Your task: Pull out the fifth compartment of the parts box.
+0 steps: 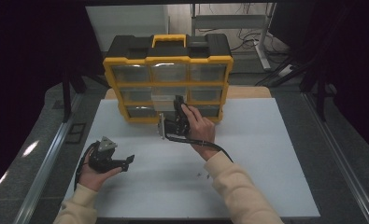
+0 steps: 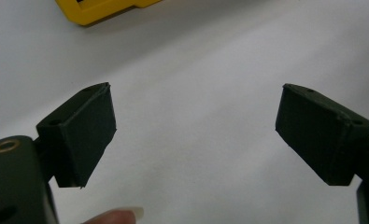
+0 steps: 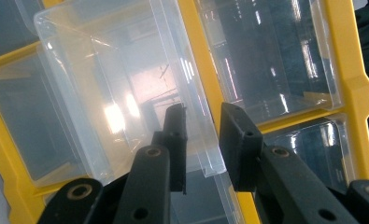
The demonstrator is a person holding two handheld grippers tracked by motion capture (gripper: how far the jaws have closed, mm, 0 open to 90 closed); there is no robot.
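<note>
Organizer (image 1: 168, 60): one, nine drawers | middle drawer (image 3: 126, 84): pulled out, wall pinched by right tongs (image 3: 203, 140) | left tongs (image 2: 191, 135): spread, before organizer on bench (image 1: 266, 140)

black tongs (image 1: 126, 162), cream sleeves (image 1: 238, 186), black cable (image 1: 219, 149)

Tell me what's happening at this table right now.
A person is working a yellow-and-black organizer that stands upright on the white table. The right gripper has its jaws around the wall of a clear drawer, which sticks partway out of the middle of the organizer's front. Whether the pads press on the wall is hard to tell. The left gripper is open with nothing between its jaws, held low over the table.
</note>
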